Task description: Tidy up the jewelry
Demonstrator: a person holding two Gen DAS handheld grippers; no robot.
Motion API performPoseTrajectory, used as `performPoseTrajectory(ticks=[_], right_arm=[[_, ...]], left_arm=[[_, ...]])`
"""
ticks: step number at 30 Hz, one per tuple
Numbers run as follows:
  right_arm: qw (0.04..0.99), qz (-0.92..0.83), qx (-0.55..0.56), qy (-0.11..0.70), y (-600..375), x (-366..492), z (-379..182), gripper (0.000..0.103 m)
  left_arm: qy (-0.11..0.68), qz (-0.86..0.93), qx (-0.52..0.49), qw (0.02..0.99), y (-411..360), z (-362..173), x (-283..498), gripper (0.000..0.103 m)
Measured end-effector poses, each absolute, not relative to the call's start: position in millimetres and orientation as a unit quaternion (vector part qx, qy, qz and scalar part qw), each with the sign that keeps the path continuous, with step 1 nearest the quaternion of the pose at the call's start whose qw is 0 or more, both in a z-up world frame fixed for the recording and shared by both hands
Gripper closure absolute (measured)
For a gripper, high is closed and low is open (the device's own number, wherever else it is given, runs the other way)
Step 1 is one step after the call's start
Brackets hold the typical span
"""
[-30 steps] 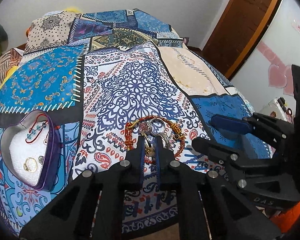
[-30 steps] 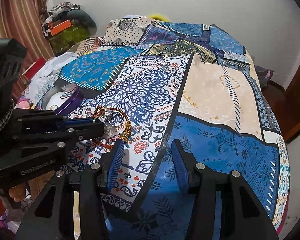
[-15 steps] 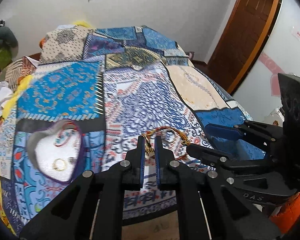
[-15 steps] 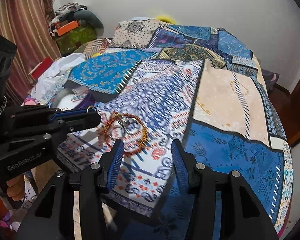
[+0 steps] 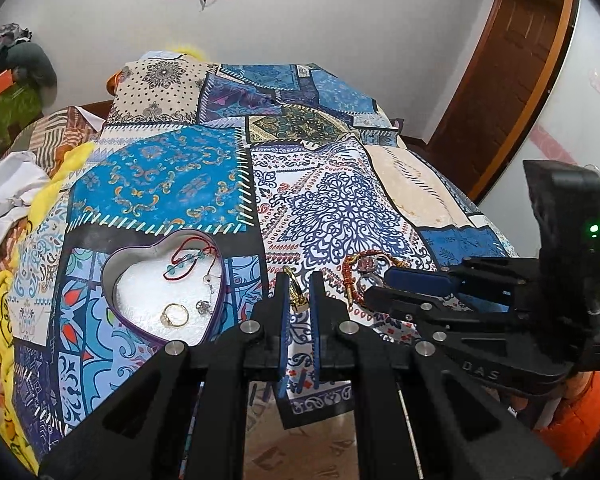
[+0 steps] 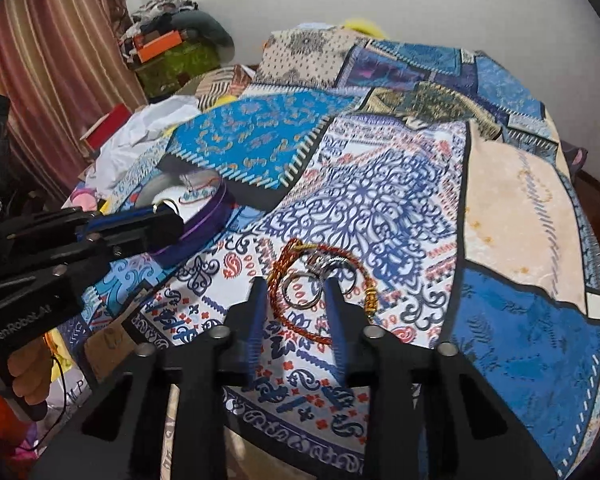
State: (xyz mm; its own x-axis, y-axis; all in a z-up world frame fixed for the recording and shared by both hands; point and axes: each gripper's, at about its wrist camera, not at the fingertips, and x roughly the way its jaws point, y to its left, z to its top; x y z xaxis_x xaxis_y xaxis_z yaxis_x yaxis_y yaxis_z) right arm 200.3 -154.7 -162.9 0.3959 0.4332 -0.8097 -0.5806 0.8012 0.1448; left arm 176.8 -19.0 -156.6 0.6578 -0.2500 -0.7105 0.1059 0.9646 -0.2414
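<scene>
My left gripper (image 5: 299, 285) is shut on a small gold ring (image 5: 296, 290) and holds it above the bedspread, just right of the heart-shaped tin (image 5: 116, 268). The tin holds a gold ring (image 5: 175, 315), a red cord bracelet (image 5: 188, 258) and small pieces. In the right wrist view my right gripper (image 6: 296, 294) is open over a pile of jewelry: a red-gold braided bracelet (image 6: 300, 326) and silver rings (image 6: 300, 292). The left gripper (image 6: 156, 220) shows there in front of the tin (image 6: 208, 216).
The patchwork bedspread (image 5: 332, 208) covers the bed; its front edge hangs just below both grippers. Clothes and boxes (image 6: 164, 48) are piled at the left by a curtain (image 6: 52, 60). A wooden door (image 5: 512, 64) stands at the right.
My left gripper lifted the gold ring off the jewelry pile and moved left toward the heart tin. My right gripper moved forward over the pile, still open.
</scene>
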Motion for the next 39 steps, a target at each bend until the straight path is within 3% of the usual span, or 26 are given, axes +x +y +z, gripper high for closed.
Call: performPoseTrajectory(ticks=[19, 39], right_arm=[[0.840, 0.289, -0.097, 0.449, -151.0, 199.9, -163.3, 0.084], [0.870, 0.324, -0.074, 0.365, -124.7, 174.6, -94.2, 0.084]], left_arm=[[0.392, -0.097, -0.092, 0.910, -16.3, -149.4, 166.8, 0.095], [0.337, -0.047, -0.092, 0.936, 30.0, -108.2, 137.5, 0.095]])
